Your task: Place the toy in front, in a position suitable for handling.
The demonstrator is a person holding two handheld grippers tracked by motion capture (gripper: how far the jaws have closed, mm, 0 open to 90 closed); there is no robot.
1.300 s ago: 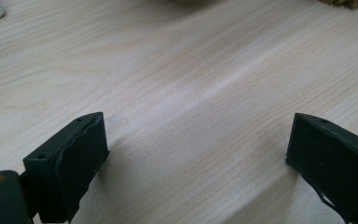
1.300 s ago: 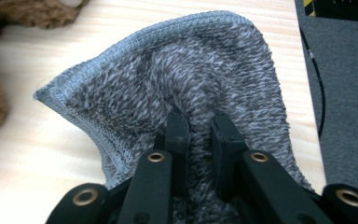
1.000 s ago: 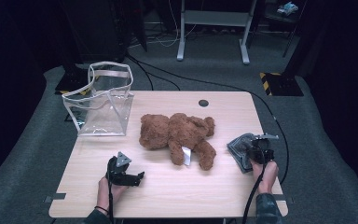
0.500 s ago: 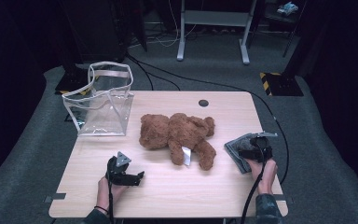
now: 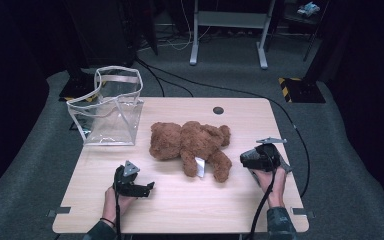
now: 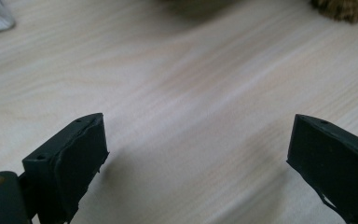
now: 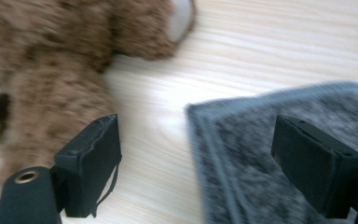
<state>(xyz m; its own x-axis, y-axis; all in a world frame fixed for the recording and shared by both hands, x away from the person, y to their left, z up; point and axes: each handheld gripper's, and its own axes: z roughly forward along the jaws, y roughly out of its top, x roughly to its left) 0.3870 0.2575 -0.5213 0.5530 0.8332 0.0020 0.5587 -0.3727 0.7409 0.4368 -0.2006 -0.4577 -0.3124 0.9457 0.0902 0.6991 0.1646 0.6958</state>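
The teddy bear lies lengthwise across the table, head left; both tools spread, empty.

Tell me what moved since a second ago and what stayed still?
The right gripper lifted off the table and swung toward the teddy bear. Its jaws have just been opening, and nothing is between them; the grey felt pad lies flat on the table below it. The left gripper stayed put, open and empty. The bear and the clear bag did not move.
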